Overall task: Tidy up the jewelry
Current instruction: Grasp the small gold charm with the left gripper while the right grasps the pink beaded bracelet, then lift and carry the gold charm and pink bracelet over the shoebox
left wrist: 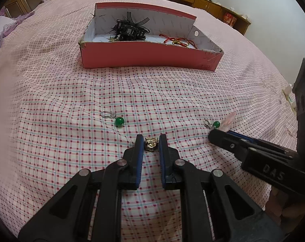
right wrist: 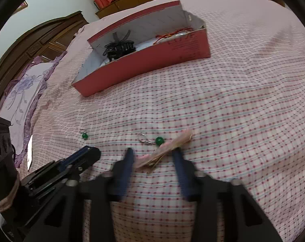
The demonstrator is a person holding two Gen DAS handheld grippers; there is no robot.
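Two-handed, working low over the bed [left wrist: 72,100], since the loose pieces are lying flat on its checked sheet. Pinching a small gold trinket [left wrist: 151,144] between the narrowed pads of the left hand-held gripper [left wrist: 151,141], probably for carrying to the red box [left wrist: 148,54] waiting open further up the bed. Straddling a pink hair clip [right wrist: 166,149] with the right hand-held gripper [right wrist: 153,154], jaws standing apart on either side of it and blurred, so apparently not gripping yet. Leaving alone, for now, a pair of green bead earrings: one [left wrist: 117,121] up and left of the trinket, the other [left wrist: 214,124] just beside the pink clip. Counting on the sheet: two earrings, one trinket, one clip. Counting in the single box: one black hair claw [left wrist: 130,30] and one red cord bracelet [left wrist: 176,40], kept at opposite ends, seemingly sorting by kind.
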